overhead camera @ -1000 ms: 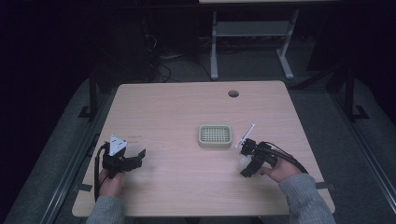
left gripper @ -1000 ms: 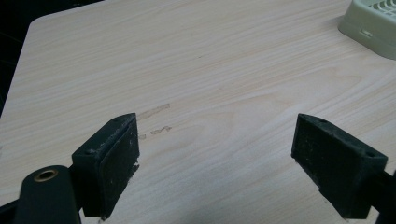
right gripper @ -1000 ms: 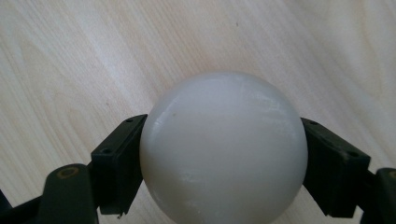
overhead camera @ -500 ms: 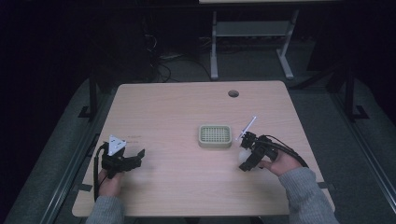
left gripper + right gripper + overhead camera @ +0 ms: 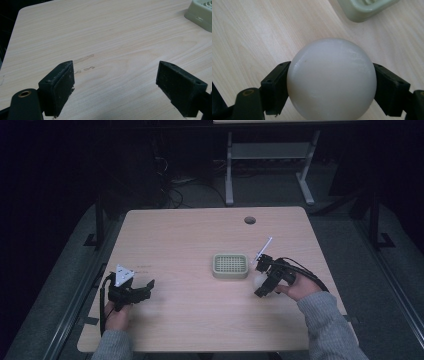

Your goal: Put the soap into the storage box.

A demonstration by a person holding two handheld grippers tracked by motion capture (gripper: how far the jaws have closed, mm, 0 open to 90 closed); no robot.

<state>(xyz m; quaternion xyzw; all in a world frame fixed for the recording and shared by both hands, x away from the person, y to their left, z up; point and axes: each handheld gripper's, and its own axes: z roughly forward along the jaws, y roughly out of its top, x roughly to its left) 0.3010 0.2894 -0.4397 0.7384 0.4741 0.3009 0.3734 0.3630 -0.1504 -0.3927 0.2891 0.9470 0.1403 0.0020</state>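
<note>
Dark floor and shadowed metal table legs surround a pale wooden table (image 5: 200,235) with rounded corners, a fine straight grain and a small round hole (image 5: 249,220) near its far edge. Faint scuff marks (image 5: 85,60) break the smooth laminate ahead of the left gripper (image 5: 146,287), which rests low at the near left of the table, its two blocky black jaws spread wide with nothing but bare wood between them; their inner pads look matte and slightly rough.

At the near right, the right gripper (image 5: 259,281) clamps a white ball (image 5: 331,80) between its jaws. The ball is smooth, glossy and evenly round, with a soft sheen and a tiny dark speck on its surface, and each jaw presses against one side of it. It sits just above the tabletop, close beside a pale green rectangular dish (image 5: 230,265) with rounded corners and a gridded, perforated top. The dish stands near the table's middle, between the two grippers.
</note>
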